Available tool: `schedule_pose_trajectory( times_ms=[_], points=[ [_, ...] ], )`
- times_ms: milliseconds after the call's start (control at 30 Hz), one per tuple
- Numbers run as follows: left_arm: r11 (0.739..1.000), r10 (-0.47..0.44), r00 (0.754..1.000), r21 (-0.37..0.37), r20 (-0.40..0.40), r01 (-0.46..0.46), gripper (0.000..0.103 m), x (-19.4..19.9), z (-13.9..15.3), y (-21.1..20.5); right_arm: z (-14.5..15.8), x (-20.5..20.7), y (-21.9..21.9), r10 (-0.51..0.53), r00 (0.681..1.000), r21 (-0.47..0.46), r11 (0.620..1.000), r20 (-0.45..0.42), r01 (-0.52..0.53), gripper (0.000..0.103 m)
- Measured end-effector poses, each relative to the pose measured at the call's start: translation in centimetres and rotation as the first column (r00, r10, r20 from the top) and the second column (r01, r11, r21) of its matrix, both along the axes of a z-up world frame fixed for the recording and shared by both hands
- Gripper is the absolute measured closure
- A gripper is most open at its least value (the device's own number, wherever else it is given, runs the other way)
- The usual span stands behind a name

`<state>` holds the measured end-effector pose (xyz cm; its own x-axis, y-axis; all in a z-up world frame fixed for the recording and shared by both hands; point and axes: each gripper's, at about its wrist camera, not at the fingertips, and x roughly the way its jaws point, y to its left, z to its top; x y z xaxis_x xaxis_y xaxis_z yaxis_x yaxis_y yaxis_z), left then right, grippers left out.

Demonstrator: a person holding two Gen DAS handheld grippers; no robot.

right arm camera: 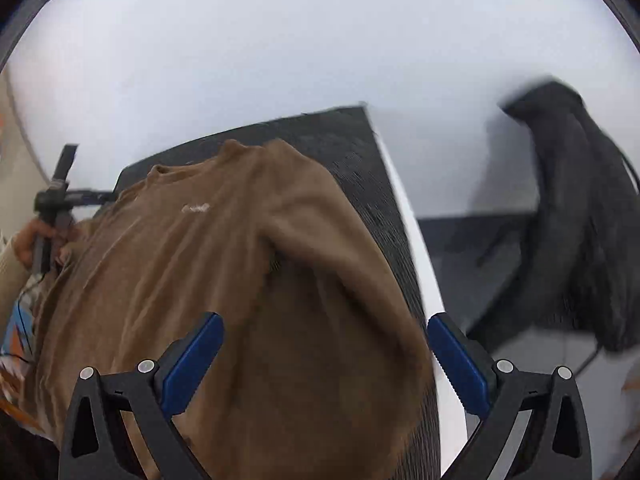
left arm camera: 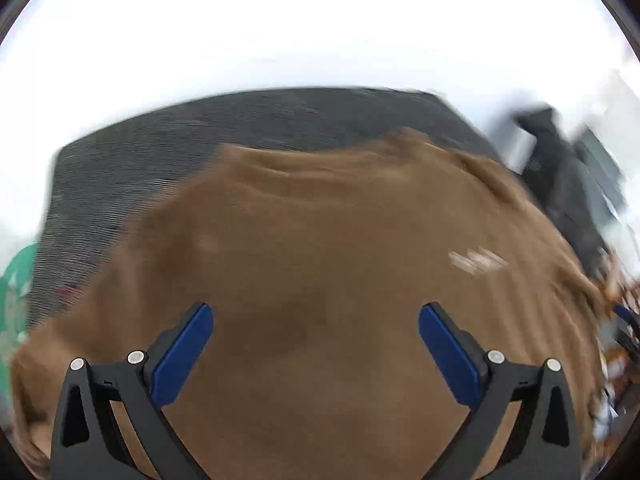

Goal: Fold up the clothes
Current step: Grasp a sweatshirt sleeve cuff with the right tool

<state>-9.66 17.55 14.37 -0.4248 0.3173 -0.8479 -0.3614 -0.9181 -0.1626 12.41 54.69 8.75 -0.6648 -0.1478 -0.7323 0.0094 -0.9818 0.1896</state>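
A brown sweatshirt (left arm camera: pixel 320 248) with a small white chest logo (left arm camera: pixel 476 261) lies spread on a dark grey mat (left arm camera: pixel 160 148). My left gripper (left arm camera: pixel 316 320) hangs open just above the cloth, nothing between its blue pads. In the right wrist view the same brown sweatshirt (right arm camera: pixel 224 264) lies with its collar (right arm camera: pixel 192 162) far away and one sleeve (right arm camera: pixel 352 264) running toward me along the dark grey mat (right arm camera: pixel 360 152). My right gripper (right arm camera: pixel 326 332) is open over the sleeve's lower end. The left gripper (right arm camera: pixel 60 204) shows at the left, held by a hand.
The mat rests on a white table (right arm camera: pixel 240 48) with a white edge strip (right arm camera: pixel 412 240). A black garment (right arm camera: pixel 576 208) hangs at the right over a grey floor; the black garment (left arm camera: pixel 560 168) also shows blurred in the left wrist view. Something green (left arm camera: pixel 16 280) is at the left rim.
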Motion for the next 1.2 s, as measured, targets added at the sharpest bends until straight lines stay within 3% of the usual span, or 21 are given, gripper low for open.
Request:
schedule_pose_trajectory(
  times_ms=[133, 200, 267, 433, 533, 633, 800, 900, 933, 967, 1067, 1200],
  points=[
    [0.987, -0.162, 0.986, 0.009, 0.040, 0.161, 0.000, 5.7, 0.3, 6.1, -1.8, 4.9, 2.3, -0.086, 0.996, -0.071, 0.994, 0.016, 0.087, 0.000],
    [0.973, -0.230, 0.972, 0.013, 0.055, 0.230, 0.000, 7.9, 0.0, 8.5, -2.5, 6.9, 2.9, -0.109, 0.994, -0.110, 0.988, 0.024, 0.111, 0.007],
    [0.954, -0.301, 0.951, 0.023, 0.067, 0.300, 0.000, 10.3, 0.8, 11.0, -3.2, 8.3, 3.0, -0.113, 0.993, -0.145, 0.983, 0.033, 0.117, 0.029],
    [0.911, -0.410, 0.909, -0.015, 0.070, 0.412, 0.000, 13.0, 1.1, 16.1, -4.0, 10.5, 1.5, -0.077, 0.997, -0.132, 0.988, 0.009, 0.078, 0.035],
    [0.904, -0.425, 0.903, -0.027, 0.066, 0.427, 0.000, 14.4, 1.3, 16.7, -4.1, 11.2, -0.4, -0.039, 0.999, -0.096, 0.995, -0.008, 0.038, 0.043],
    [0.911, -0.410, 0.907, -0.001, 0.091, 0.412, 0.000, 14.5, 0.3, 17.0, -4.1, 11.6, -2.5, -0.025, 1.000, 0.022, 0.999, -0.019, 0.025, 0.048],
    [0.928, -0.372, 0.916, 0.057, 0.152, 0.368, 0.000, 14.2, -1.7, 16.8, -4.4, 12.0, -4.5, -0.007, 0.999, 0.090, 0.996, -0.031, 0.010, 0.053],
    [0.938, -0.346, 0.922, 0.061, 0.173, 0.341, 0.000, 13.9, -2.8, 16.3, -4.7, 12.5, -4.5, -0.018, 0.999, 0.071, 0.997, -0.039, 0.020, 0.066],
    [0.941, -0.339, 0.924, 0.056, 0.177, 0.334, 0.000, 13.8, -3.1, 16.1, -4.8, 12.4, -4.4, -0.021, 0.999, 0.061, 0.998, -0.041, 0.024, 0.072],
    [0.944, -0.331, 0.926, 0.051, 0.181, 0.327, 0.000, 13.8, -3.4, 15.9, -4.8, 12.3, -4.3, -0.024, 0.999, 0.054, 0.998, -0.042, 0.026, 0.085],
    [0.946, -0.324, 0.928, 0.058, 0.183, 0.318, 0.000, 13.8, -3.8, 15.4, -4.7, 12.0, -4.3, -0.026, 0.999, 0.067, 0.997, -0.048, 0.029, 0.091],
    [0.946, -0.323, 0.929, 0.071, 0.182, 0.315, 0.000, 13.7, -3.7, 15.2, -2.0, 12.3, -3.5, -0.097, 0.986, 0.252, 0.959, -0.133, 0.128, 0.092]
  ],
)
